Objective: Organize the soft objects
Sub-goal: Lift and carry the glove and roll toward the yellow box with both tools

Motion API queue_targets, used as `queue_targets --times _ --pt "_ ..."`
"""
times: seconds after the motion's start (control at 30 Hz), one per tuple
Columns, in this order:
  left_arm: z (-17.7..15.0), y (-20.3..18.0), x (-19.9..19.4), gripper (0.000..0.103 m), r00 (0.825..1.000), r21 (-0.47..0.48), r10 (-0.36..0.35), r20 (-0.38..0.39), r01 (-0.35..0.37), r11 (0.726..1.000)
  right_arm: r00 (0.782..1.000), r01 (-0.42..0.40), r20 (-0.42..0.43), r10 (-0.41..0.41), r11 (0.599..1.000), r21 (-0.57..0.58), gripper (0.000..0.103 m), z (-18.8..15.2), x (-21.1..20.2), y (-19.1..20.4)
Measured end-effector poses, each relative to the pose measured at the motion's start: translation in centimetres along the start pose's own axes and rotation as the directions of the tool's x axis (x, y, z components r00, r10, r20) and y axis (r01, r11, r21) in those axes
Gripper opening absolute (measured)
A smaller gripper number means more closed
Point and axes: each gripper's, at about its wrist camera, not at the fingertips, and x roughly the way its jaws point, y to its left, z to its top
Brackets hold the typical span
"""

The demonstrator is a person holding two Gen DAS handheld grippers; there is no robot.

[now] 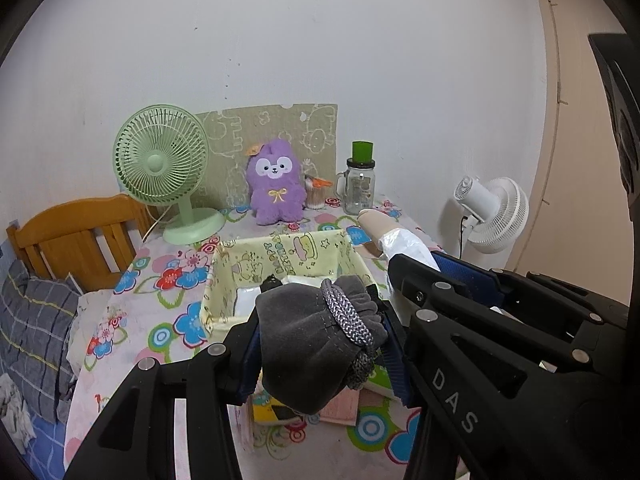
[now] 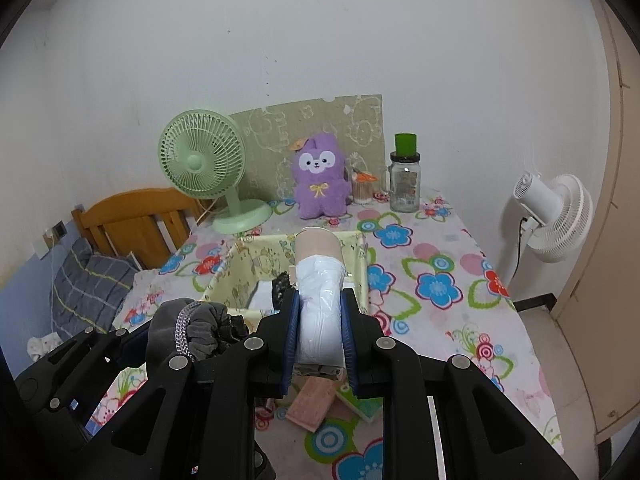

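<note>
My left gripper (image 1: pixel 320 320) is shut on a grey drawstring pouch (image 1: pixel 316 340), held above the near edge of a yellow fabric-lined basket (image 1: pixel 280 256). My right gripper (image 2: pixel 320 312) is shut on a beige roll wrapped in white plastic (image 2: pixel 320 280), held over the same basket (image 2: pixel 236 272). The pouch (image 2: pixel 188 332) shows at lower left in the right wrist view. The roll (image 1: pixel 392 236) shows to the right in the left wrist view. White packets and a dark item lie in the basket. A pink cloth (image 2: pixel 312 404) lies on the table below the grippers.
A purple plush toy (image 1: pixel 274 184), a green desk fan (image 1: pixel 164 168), a glass jar with a green lid (image 1: pixel 360 184) and a cotton-swab cup (image 1: pixel 316 194) stand at the back of the floral tablecloth (image 2: pixel 440 280). A white fan (image 2: pixel 556 216) stands right, a wooden bed (image 1: pixel 80 236) left.
</note>
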Motion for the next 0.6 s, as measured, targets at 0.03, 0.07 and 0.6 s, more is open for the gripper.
queue_targets --times 0.03,0.07,0.6 --pt "0.2 0.1 0.2 0.053 1.000 -0.001 0.001 0.000 -0.001 1.000 1.000 -0.001 0.000 0.001 1.000 0.000 0.023 0.2 0.2 0.1" --pt "0.4 0.3 0.4 0.053 1.000 -0.002 0.000 0.000 0.000 1.000 1.000 -0.001 0.001 0.001 1.000 0.000 0.023 0.4 0.5 0.1" --pt "3.3 2.2 4.6 0.053 1.000 -0.001 -0.006 -0.006 0.006 1.000 1.000 0.010 -0.004 -0.010 1.000 0.003 0.023 3.5 5.3 0.2"
